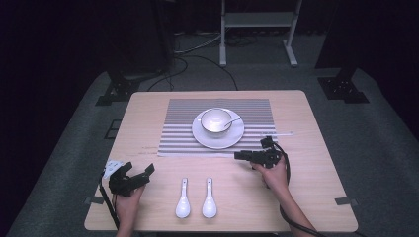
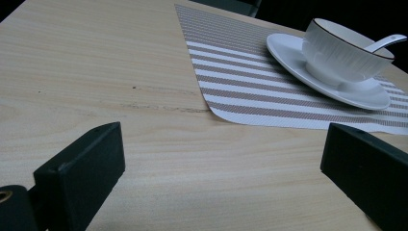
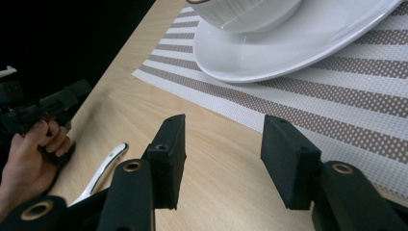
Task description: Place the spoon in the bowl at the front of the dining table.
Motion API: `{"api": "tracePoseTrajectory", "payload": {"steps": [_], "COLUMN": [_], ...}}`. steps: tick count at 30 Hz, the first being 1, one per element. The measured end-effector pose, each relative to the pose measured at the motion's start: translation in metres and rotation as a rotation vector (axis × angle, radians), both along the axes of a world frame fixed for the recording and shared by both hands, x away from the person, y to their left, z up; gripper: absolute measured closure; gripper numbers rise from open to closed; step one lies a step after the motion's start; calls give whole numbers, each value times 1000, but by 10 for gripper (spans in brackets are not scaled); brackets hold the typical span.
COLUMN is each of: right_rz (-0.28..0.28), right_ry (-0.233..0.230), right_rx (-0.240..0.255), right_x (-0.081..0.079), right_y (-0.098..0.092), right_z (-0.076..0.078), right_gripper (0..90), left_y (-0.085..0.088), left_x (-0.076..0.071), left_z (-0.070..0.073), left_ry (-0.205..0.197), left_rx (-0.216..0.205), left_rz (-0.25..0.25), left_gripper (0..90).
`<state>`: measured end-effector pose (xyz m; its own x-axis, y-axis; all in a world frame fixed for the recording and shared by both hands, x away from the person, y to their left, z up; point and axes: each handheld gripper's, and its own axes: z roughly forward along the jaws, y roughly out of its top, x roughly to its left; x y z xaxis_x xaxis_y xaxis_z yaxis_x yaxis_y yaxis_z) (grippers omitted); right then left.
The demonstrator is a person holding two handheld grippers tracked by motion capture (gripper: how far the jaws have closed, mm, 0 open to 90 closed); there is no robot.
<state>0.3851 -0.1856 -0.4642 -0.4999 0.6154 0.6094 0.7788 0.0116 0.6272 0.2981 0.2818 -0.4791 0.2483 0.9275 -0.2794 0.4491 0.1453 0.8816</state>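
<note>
In the right gripper view the bowl is cut off at twelve o'clock, and the plate runs off toward one o'clock.

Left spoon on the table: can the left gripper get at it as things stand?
Probably yes. The left gripper is open and holds nothing, and the left spoon lies flat just beside it on bare table, apart from the other spoon, with nothing between them.

- Left tool: matte black, blocky jaws, pale three-cornered plate on top.
- Right tool: black, brass-ringed pivot holes, black cable trailing.
- Forearms bare, no sleeves.
</note>
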Motion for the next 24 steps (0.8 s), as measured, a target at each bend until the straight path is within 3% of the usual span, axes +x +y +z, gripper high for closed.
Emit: {"api": "tracePoseTrajectory", "payload": {"steps": [24], "right_rz": [36], "right_ry": [-30], "right_rx": [-15], "right_x": [-44], "right_y": [-11], "right_z": [-11], "right_gripper": [491], "left_y": [0], "left_x": [0], "left_z": [0], "left_ry": [0], "left_rx": [1], "left_rz": [2], "left_gripper": [3]}}
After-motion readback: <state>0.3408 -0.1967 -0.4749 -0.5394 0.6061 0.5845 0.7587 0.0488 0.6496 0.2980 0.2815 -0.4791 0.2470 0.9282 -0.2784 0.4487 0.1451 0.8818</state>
